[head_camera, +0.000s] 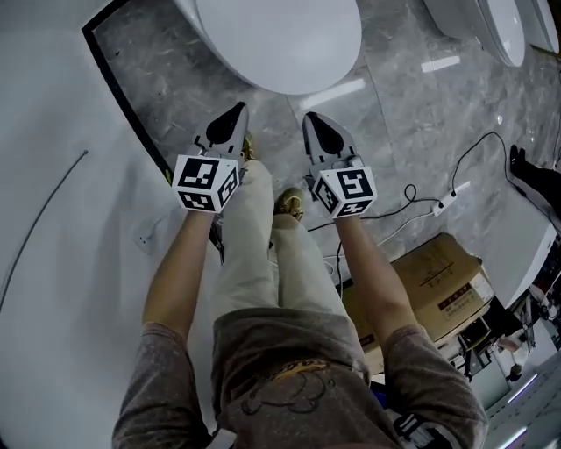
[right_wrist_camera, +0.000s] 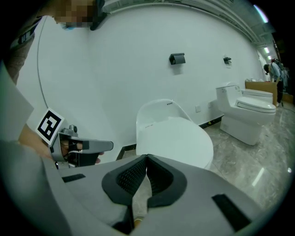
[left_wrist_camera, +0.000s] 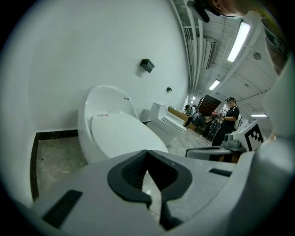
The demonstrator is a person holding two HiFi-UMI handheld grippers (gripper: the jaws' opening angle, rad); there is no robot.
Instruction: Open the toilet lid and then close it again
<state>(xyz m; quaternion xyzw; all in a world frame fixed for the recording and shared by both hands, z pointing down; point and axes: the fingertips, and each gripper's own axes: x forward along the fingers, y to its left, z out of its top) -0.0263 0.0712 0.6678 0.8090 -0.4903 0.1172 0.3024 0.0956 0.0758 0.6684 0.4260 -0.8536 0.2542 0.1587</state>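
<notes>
The white toilet stands with its lid [head_camera: 280, 35] down flat, at the top of the head view. Both grippers hover side by side above the person's legs, short of the bowl's front edge and touching nothing. My left gripper [head_camera: 238, 110] is shut and empty; its tips meet in the left gripper view, with the lid [left_wrist_camera: 122, 136] ahead and slightly left. My right gripper [head_camera: 312, 117] is also shut and empty, and in its own view the lid [right_wrist_camera: 175, 138] lies straight ahead beyond the tips [right_wrist_camera: 147, 156].
A white wall [head_camera: 61, 219] runs along the left beside the marble floor [head_camera: 412, 114]. A second toilet [head_camera: 491, 22] stands at the top right. A cardboard box [head_camera: 438, 281] and a power strip with cable [head_camera: 445, 203] lie to the right. People stand far off [left_wrist_camera: 230, 115].
</notes>
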